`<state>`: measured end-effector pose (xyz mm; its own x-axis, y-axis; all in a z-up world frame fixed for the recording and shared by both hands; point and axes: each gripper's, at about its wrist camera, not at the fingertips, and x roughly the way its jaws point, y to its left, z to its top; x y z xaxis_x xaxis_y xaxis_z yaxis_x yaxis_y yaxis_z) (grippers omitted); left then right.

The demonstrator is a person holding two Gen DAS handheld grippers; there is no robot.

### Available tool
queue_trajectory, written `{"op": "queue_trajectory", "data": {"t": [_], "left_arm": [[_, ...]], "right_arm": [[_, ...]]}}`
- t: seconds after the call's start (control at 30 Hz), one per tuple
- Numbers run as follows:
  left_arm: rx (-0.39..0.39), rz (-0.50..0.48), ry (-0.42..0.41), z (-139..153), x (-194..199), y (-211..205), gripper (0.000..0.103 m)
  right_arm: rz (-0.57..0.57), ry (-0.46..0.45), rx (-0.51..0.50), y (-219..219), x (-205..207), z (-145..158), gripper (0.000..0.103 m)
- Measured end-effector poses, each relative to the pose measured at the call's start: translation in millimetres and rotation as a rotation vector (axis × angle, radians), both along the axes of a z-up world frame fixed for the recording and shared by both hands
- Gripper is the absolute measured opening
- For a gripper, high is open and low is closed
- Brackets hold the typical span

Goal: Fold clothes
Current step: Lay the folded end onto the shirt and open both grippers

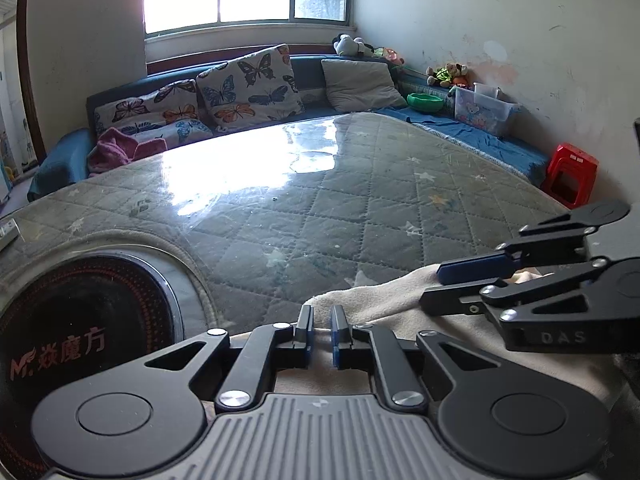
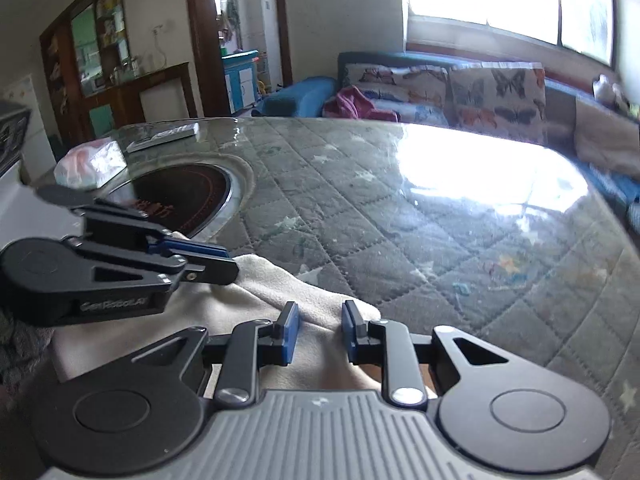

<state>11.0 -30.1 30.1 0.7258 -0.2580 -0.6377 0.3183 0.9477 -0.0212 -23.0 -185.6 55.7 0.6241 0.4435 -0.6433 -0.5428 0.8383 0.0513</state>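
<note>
A: Where is the garment, and what are the two tools doing?

B: A cream fleece garment (image 1: 372, 300) lies bunched at the near edge of the bench (image 1: 320, 208), under both tools. The left hand-held gripper (image 1: 321, 330) has its jaws drawn to a narrow slot just above the cloth; whether a fold is pinched there cannot be told. The right hand-held gripper (image 2: 319, 330) stands a little wider, its blue pads (image 2: 289, 332) straddling a ridge of fabric without visibly pressing it.

A: How will the cloth behave?

B: Judging by its slump and soft creases, it is light and limp, likely to sag between two holds. A grip on an edge or corner, one per tool, looks wiser than a bite on the bunched middle.

A: Anything in the way?

B: The glossy, glass-topped quilted surface looks slippery. A round inset cooker plate (image 2: 180, 196) sits toward the bench's left side, with a plastic-wrapped bundle (image 2: 90, 164) and a remote control (image 2: 166, 136) beyond it. The far half lies bare; a sofa with butterfly cushions (image 1: 248, 88) runs behind.
</note>
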Motion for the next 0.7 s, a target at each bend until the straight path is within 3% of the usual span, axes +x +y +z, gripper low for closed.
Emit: {"op": "queue_trajectory", "data": {"t": [0.27, 0.7], "left_arm": [[-0.003, 0.005, -0.001, 0, 0, -1, 0.011], [-0.007, 0.009, -0.002, 0, 1, -1, 0.011]], "right_arm": [[-0.007, -0.007, -0.041, 0, -18, -1, 0.022], [-0.108, 0.009, 0.02, -53, -41, -3, 0.022]]}}
